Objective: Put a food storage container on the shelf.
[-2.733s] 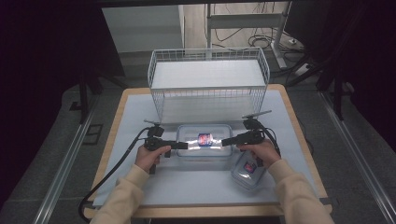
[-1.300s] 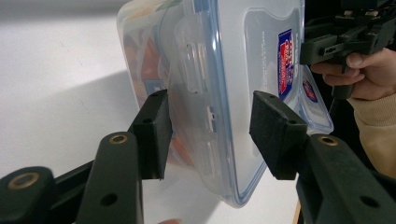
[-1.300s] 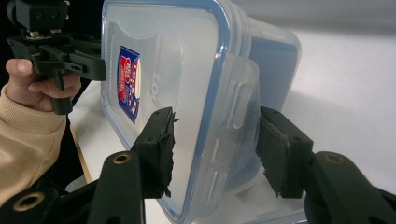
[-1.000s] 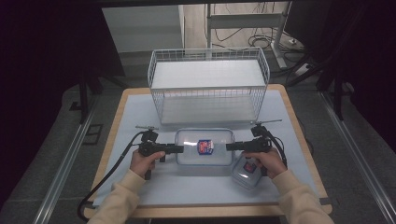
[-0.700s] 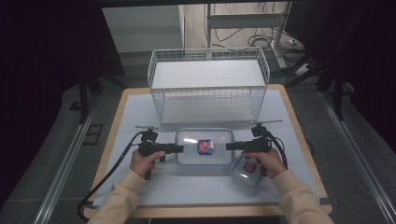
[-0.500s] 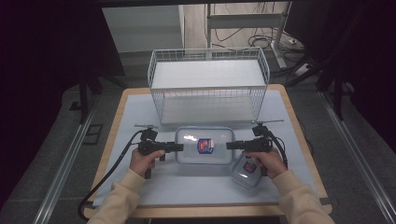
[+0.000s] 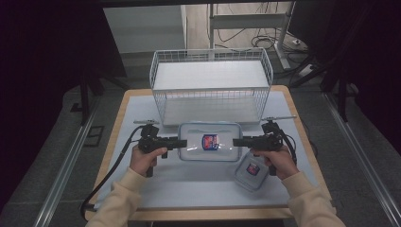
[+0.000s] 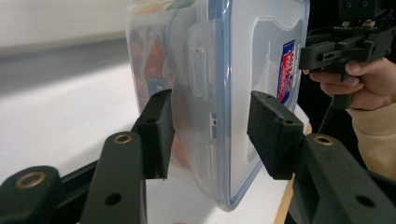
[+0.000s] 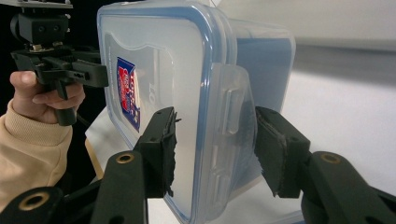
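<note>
High view: clear lidded container [image 7: 209,142] sits between the two hands, in front of the wire basket [image 7: 211,87], over the bench [image 7: 189,189]. Left hand-held gripper [image 7: 182,141] has its left end, right hand-held gripper [image 7: 238,141] its right end. A smaller lidded tub [image 7: 250,171] lies just beside the right hand. Looks like a two-handed lift, probably toward the basket; keep both ends level and rise together so the box doesn't twist

Left gripper view: jaws clamped across the container's end [image 8: 210,93], one pad on the lid face, one on the underside, straddling the latch flap. Don't let the pad lever that flap open

Right gripper view: same story, jaws clamped over the opposite end [image 9: 205,116], flap between the pads. Hold squeeze constant, clear the basket rim before moving forward
</note>
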Available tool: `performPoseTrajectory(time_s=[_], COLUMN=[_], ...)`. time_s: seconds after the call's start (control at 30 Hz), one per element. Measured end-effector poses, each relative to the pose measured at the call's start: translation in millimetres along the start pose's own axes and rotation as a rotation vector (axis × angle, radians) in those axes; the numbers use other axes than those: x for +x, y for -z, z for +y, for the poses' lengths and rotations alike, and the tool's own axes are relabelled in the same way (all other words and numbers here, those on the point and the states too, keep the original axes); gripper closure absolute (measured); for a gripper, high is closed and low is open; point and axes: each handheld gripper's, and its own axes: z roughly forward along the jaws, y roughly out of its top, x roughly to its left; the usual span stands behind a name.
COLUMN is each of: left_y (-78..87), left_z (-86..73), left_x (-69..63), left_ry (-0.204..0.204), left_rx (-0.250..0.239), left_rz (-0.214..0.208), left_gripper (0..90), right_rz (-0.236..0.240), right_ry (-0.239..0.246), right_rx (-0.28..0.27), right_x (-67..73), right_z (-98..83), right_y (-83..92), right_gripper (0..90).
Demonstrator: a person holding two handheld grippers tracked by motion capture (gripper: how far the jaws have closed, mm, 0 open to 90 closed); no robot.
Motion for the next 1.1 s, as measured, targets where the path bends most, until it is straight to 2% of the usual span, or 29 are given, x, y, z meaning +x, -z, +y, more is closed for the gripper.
performPoseTrajectory(time_s=[0.57, 1.1], left_y=[19.2, 34.1], left_z=[30.5, 65.0], left_x=[-23.3, -39.6], left_ry=[-0.062, -0.119], left_rx=[-0.050, -0.095], left_rz=[0.005, 0.008], left_gripper=[52.8, 53.1], right_rz=[0.005, 0.005], right_ry=[0.077, 0.151], right_rx=[-0.068, -0.128], right_x=[22.3, 39.9], right_z=[25.9, 58.5], right_y=[21.9, 40.1], right_gripper=[50.8, 51.0])
